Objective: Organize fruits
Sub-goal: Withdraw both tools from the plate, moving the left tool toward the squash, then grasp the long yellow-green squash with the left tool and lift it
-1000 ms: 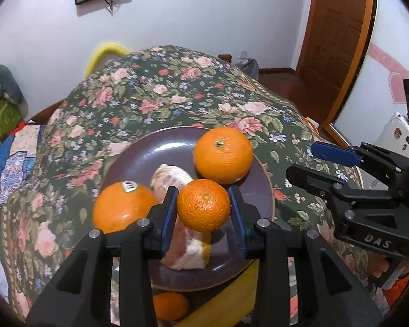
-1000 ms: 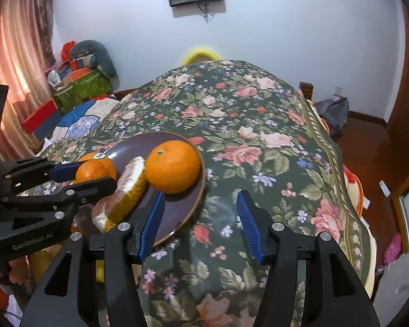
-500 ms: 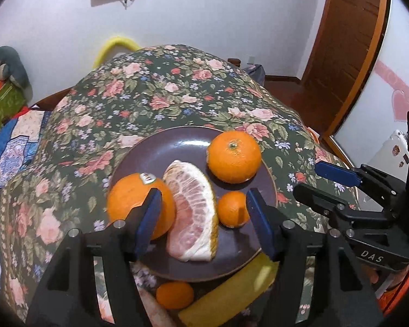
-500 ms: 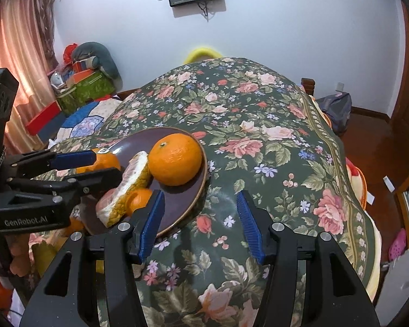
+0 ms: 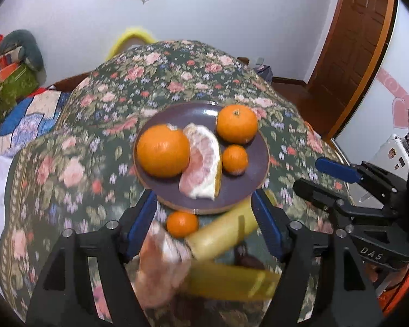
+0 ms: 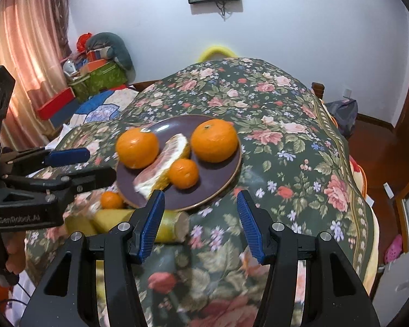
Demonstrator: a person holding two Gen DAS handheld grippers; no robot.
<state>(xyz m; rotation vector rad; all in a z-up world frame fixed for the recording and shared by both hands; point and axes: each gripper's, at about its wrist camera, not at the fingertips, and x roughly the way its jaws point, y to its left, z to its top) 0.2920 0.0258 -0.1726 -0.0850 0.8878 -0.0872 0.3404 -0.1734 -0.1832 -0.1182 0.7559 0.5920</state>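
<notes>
With two oranges, a small mandarin (image 5: pixel 234 159) and pomelo wedge (image 5: pixel 203 163) on the plate (image 5: pixel 255 182), loose mandarin (image 5: pixel 182 224) and bananas (image 5: pixel 223 235) remain; left gripper (image 5: pixel 204 219) opening empty, right gripper (image 6: pixel 200 219) spread, empty.

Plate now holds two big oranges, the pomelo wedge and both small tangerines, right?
Not both. Only one small tangerine is on the plate, beside the pomelo wedge and two big oranges. The other tangerine lies on the cloth just off the rim, as the left wrist view shows.
</notes>
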